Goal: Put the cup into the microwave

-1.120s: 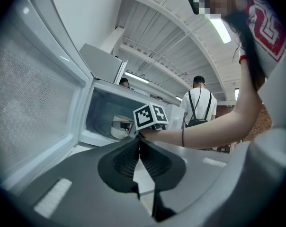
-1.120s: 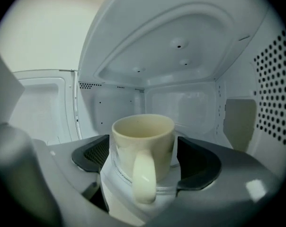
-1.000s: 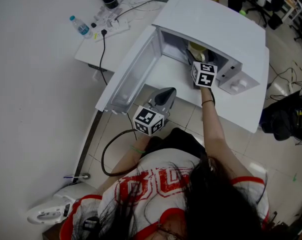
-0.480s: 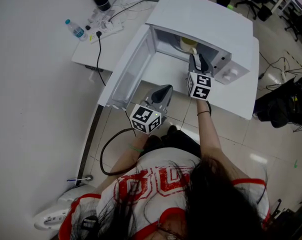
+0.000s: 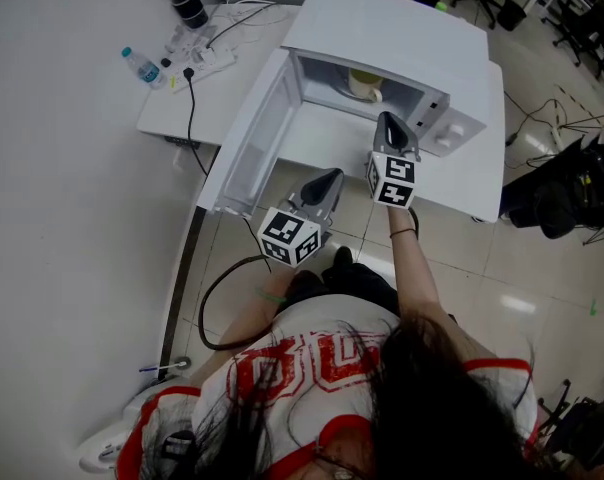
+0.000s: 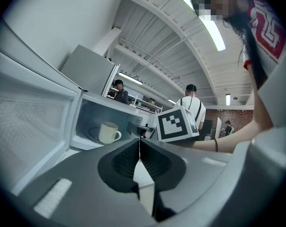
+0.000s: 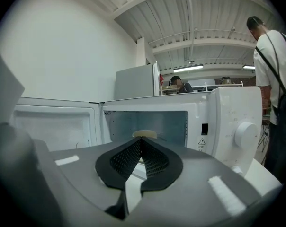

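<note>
A cream cup (image 5: 363,85) stands upright inside the white microwave (image 5: 402,38), whose door (image 5: 254,140) hangs open to the left. In the left gripper view the cup (image 6: 108,132) sits on the turntable, handle to the right. My right gripper (image 5: 387,120) is outside the cavity, just in front of the opening. Its jaws have just been closing and now meet with nothing between them (image 7: 141,142); only the cup's rim (image 7: 144,134) shows above them. My left gripper (image 5: 333,176) hovers lower left, in front of the door, shut and empty (image 6: 139,142).
The microwave sits on a white table (image 5: 182,108) that also carries a power strip (image 5: 207,60), a water bottle (image 5: 140,66) and a dark flask (image 5: 186,1). A black cable (image 5: 217,298) loops on the tiled floor. A black bag (image 5: 572,193) lies at the right. People stand in the background.
The right gripper has drawn back out of the microwave toward me and shut, leaving the cup inside. The left gripper has risen a little.
</note>
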`<state>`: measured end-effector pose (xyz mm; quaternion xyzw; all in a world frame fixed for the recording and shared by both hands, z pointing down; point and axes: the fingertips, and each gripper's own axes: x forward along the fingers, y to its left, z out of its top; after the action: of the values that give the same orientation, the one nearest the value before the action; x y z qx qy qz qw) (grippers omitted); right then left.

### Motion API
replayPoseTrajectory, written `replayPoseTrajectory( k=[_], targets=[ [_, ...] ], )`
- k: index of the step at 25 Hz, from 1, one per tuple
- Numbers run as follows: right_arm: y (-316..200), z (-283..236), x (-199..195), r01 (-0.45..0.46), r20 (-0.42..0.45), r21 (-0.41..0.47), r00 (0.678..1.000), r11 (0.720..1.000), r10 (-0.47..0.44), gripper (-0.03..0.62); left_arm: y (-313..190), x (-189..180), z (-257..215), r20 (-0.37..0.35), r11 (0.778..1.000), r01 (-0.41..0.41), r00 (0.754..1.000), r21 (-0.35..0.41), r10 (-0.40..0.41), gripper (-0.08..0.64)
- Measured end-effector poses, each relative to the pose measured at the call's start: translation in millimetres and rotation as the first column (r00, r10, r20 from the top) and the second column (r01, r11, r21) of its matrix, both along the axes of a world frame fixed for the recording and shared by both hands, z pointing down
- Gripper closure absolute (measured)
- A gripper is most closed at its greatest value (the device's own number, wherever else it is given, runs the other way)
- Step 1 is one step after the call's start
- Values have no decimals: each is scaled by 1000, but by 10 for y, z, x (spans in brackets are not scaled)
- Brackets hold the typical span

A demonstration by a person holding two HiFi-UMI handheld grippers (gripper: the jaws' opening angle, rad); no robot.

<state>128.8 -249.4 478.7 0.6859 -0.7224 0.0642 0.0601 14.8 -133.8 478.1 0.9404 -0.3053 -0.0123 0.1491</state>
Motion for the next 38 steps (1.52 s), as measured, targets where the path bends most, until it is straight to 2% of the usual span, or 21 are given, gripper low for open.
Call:
replayPoseTrajectory(
  k=[8, 18, 28, 38],
  targets=[
    [227, -174, -110, 2, 45, 24, 999, 1000, -3, 591, -2, -55, -113, 4, 1000, -13, 1000, 7, 13, 566],
    [732, -378, -320, 27, 90, 36, 995, 999, -30, 592, 24, -112, -267, -27, 1000, -18, 999, 15, 18, 566],
    [1267, -328, -643, 29, 102, 8, 994, 1000, -30, 592, 265, -333, -252, -40, 999, -32, 999, -5, 32, 566],
    [1583, -371, -900, 3, 116, 13, 993, 1000, -4, 592, 546, -606, -244, -35, 998, -57, 998, -11, 56, 566]
  ],
)
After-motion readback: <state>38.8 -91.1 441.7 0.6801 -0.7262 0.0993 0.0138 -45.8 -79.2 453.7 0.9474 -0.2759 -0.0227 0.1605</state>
